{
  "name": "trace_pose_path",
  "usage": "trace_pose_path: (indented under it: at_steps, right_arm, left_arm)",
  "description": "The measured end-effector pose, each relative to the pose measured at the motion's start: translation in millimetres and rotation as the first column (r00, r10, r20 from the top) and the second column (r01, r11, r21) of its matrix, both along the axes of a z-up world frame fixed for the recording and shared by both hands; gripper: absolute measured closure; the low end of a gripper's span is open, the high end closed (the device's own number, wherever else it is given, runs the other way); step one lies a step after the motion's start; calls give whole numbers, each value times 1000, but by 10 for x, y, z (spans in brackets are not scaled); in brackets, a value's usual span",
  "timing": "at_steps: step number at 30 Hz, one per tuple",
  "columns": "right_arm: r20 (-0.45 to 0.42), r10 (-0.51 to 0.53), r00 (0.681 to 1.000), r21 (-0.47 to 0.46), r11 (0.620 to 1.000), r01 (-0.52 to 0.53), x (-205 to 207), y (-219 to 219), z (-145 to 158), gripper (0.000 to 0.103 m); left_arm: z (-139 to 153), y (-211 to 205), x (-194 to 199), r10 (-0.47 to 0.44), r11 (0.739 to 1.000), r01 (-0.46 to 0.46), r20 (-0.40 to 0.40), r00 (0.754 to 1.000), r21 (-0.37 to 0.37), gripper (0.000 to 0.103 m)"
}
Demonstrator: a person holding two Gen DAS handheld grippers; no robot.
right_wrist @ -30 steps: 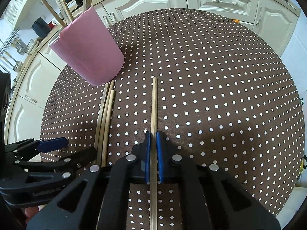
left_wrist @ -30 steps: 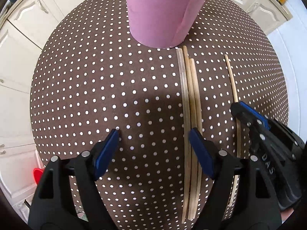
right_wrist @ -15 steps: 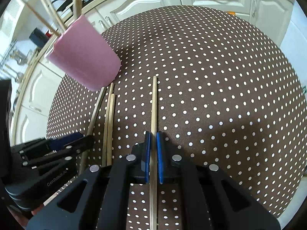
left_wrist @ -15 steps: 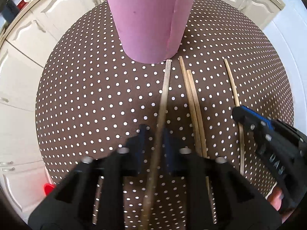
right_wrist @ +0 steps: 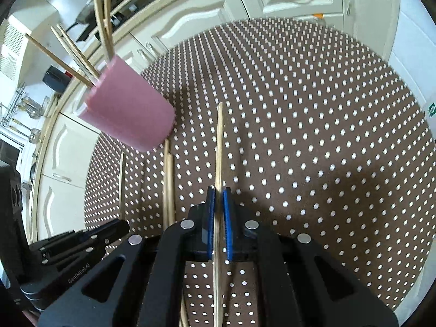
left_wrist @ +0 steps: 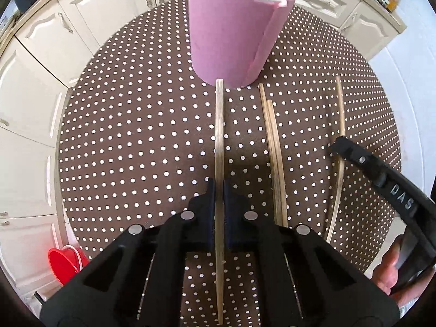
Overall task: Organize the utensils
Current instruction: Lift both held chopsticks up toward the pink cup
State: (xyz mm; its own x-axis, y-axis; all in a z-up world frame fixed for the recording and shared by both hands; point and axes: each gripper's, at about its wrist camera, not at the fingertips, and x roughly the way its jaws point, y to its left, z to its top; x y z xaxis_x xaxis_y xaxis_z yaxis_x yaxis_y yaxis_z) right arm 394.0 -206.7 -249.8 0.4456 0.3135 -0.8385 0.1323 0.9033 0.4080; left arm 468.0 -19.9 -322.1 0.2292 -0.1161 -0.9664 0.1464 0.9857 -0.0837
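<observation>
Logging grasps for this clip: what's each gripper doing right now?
Left gripper: just closed, holding a flat wooden stick.
Right gripper: closed on a thin wooden stick.

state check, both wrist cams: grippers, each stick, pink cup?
left gripper: shut on a flat stick, jaws just closed
flat stick: held, far tip near the pink cup
right gripper: shut on a thin stick
thin stick: held, raised off the tablecloth
two loose sticks: lying side by side on the tablecloth
pink cup: upright, several sticks standing inside
</observation>
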Motion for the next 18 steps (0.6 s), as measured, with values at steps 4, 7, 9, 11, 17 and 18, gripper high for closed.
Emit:
trace_pose_path:
  at_steps: [4,7,9,11,17,18]
  right_arm:
    - [49,-9,999,29,1000,7,-6,-24,174,98]
    - [74,-15,997,33,999,12,-3,-41,282,98]
    - [99,-12,995,25,1000,9,7,-44,369,98]
    - [119,-20,993,33,999,16,-3,-71,449,98]
    - [183,-32,983,52,998,22,20,-111,705,98]
    - [190,-31,981,52,998,22,24,-104,731,98]
  left_arm:
    - [71,158,-92,29,999,-28,25,999,-16,97]
    - [155,317,-172,40,999,-39,55,998,-16,97]
    - [266,372,-202,59,998,-57,73,996,-34,97]
    - [382,385,-186,69,997,-65,96,993,-45,97]
    - [723,480,-57,98,993,-85,172,980,-78,97]
    - [783,425,-43,96,994,-84,186,978,-72,97]
